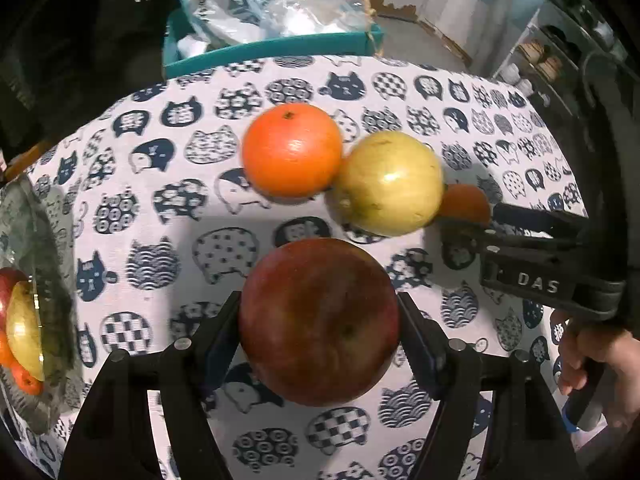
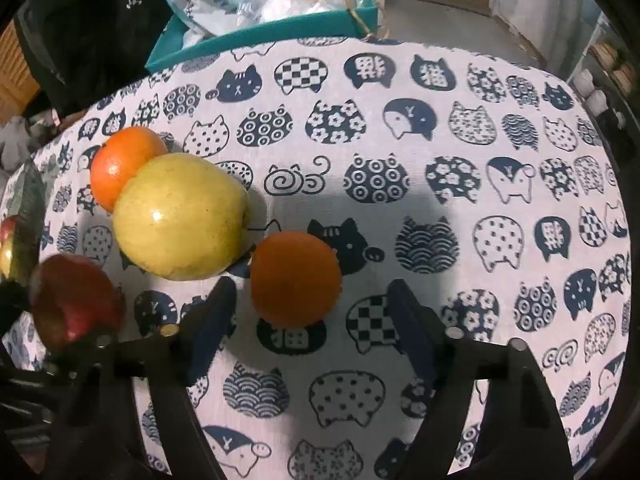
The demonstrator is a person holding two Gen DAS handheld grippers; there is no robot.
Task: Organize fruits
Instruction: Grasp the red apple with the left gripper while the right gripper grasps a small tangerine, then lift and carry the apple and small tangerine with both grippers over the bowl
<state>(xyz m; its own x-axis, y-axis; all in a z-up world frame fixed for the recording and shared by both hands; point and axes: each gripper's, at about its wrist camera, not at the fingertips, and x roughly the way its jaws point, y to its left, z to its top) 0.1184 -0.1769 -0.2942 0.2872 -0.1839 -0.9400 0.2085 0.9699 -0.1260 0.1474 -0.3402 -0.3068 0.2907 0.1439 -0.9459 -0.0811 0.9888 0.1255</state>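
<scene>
Left gripper point(image 1: 320, 322): black fingers clamped on both flanks of large red apple point(image 1: 319, 322), held near bottom of its view.

Right gripper point(image 2: 310, 320): jaws parted, small orange tangerine point(image 2: 295, 278) between fingers, gaps both sides, no contact.

Beyond: yellow-green apple point(image 2: 180, 216) touching second orange tangerine point(image 2: 124, 166).

Glass bowl point(image 1: 48, 248) with fruit at left table edge.

Cat-print tablecloth point(image 2: 440, 184): bare stretch right of fruits.

Teal box point(image 1: 272, 46) past far edge.

A home: cat-print tablecloth point(image 2: 400, 80), cluttered teal box point(image 1: 276, 46), pantry shelves point(image 1: 560, 52)
</scene>
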